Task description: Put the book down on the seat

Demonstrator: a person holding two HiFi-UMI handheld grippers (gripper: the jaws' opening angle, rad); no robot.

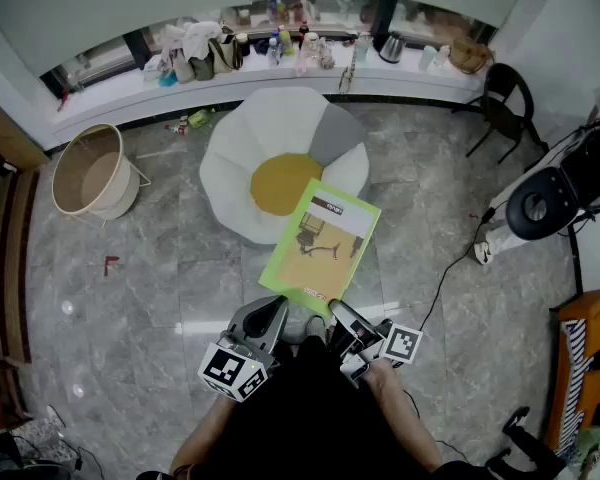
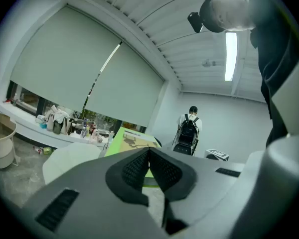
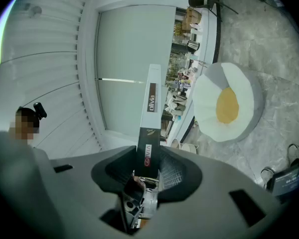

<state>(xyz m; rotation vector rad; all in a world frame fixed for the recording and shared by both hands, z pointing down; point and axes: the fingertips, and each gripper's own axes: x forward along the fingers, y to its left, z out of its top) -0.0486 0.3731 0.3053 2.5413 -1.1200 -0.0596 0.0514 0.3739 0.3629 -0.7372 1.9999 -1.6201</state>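
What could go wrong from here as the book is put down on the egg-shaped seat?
1. The right gripper clamps the book by one narrow edge, with most of it sticking out beyond the jaws; it may sag, twist or slip.
2. The book hangs over the seat's near rim and partly over the floor; let go here, it would likely miss or slide off the puffy edge.

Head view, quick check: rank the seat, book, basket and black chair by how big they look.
1. seat
2. book, though it is nearer the camera, which inflates it
3. basket
4. black chair, close to the basket, so that pair is unsure
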